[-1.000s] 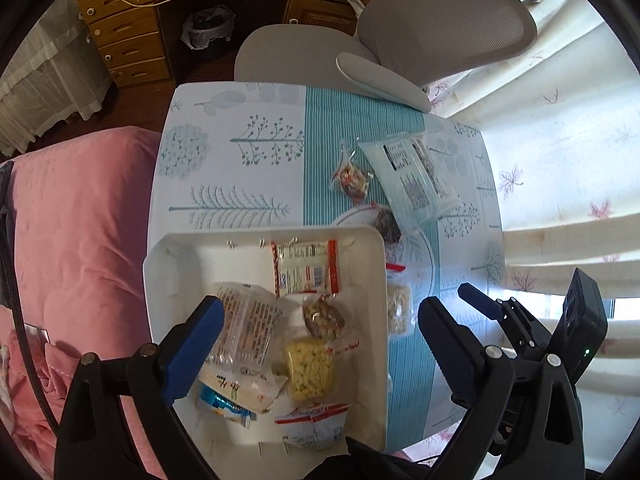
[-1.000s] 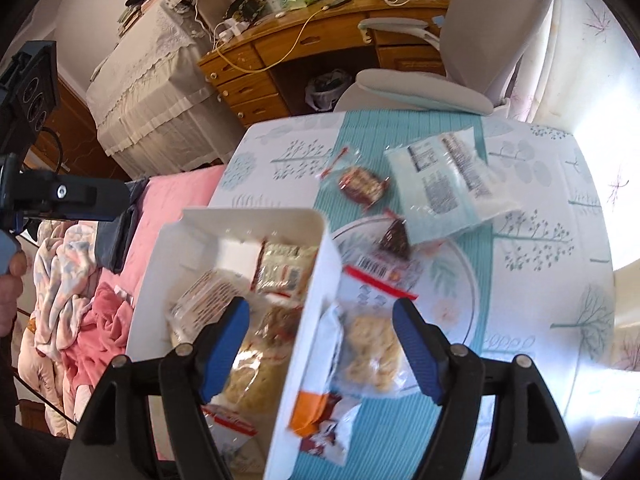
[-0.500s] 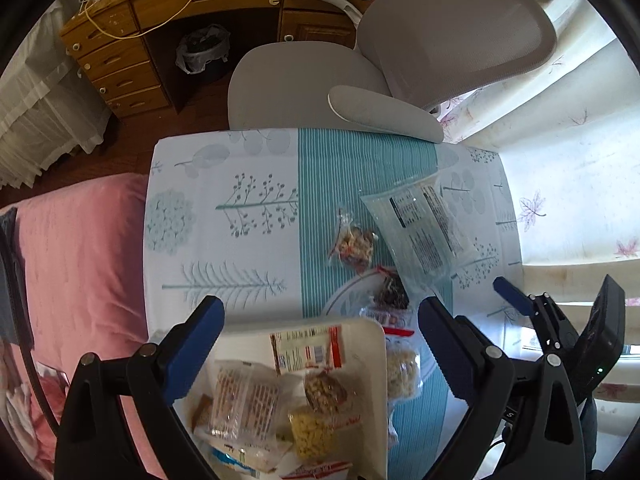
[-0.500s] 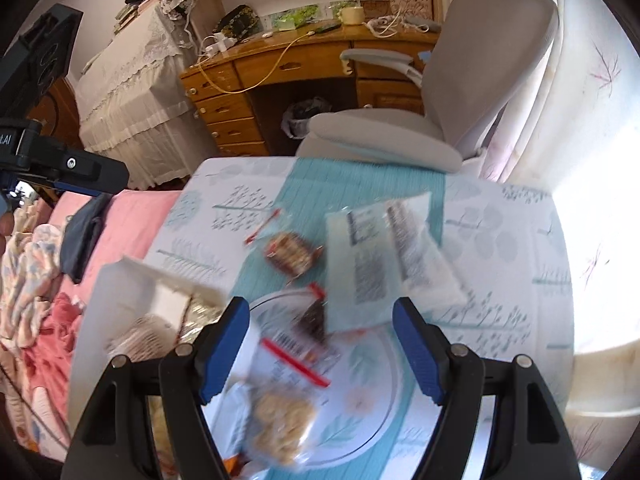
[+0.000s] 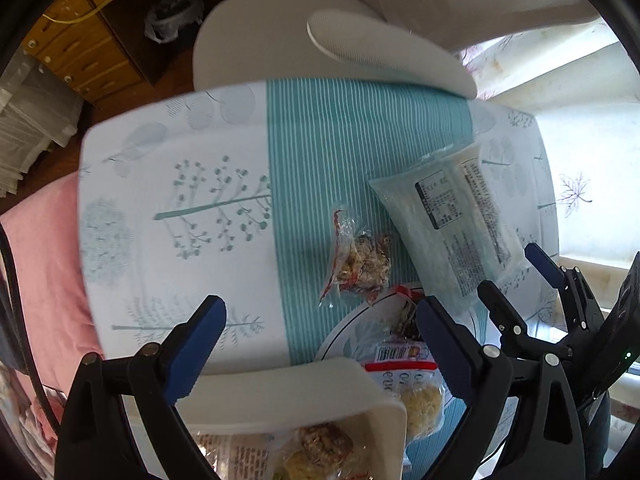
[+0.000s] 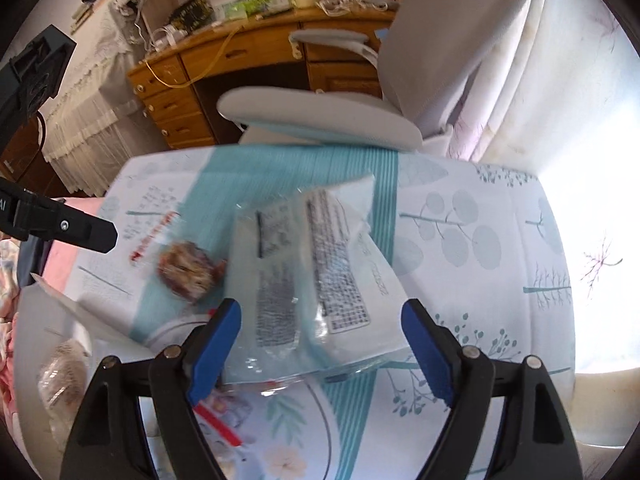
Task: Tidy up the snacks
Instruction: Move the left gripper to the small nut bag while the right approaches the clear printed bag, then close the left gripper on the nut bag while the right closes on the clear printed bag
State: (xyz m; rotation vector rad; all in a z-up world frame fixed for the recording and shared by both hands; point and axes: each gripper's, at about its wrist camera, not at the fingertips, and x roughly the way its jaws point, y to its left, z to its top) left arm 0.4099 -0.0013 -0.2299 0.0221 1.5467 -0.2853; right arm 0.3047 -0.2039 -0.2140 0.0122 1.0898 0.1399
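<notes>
Sunlight is washing over the tree-print tablecloth (image 5: 168, 208). Several snacks are already sitting in the white bin (image 5: 304, 384) at lower centre — a large flat packet (image 6: 312, 280) and a small nut pack (image 5: 360, 260) are still waiting outside. Left gripper (image 5: 320, 344) is hanging wide, empty; right gripper (image 6: 320, 340) is opening around the flat packet.

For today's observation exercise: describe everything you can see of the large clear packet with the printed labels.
The large clear packet is a flat, see-through plastic pouch holding something pale, with two dark blocks of small print on its upper face. It lies flat and slantwise on the patterned tablecloth, partly over the teal stripe. Its near end overlaps the plate rim. A small snack bag lies just beside it. Nothing grips it.
</notes>
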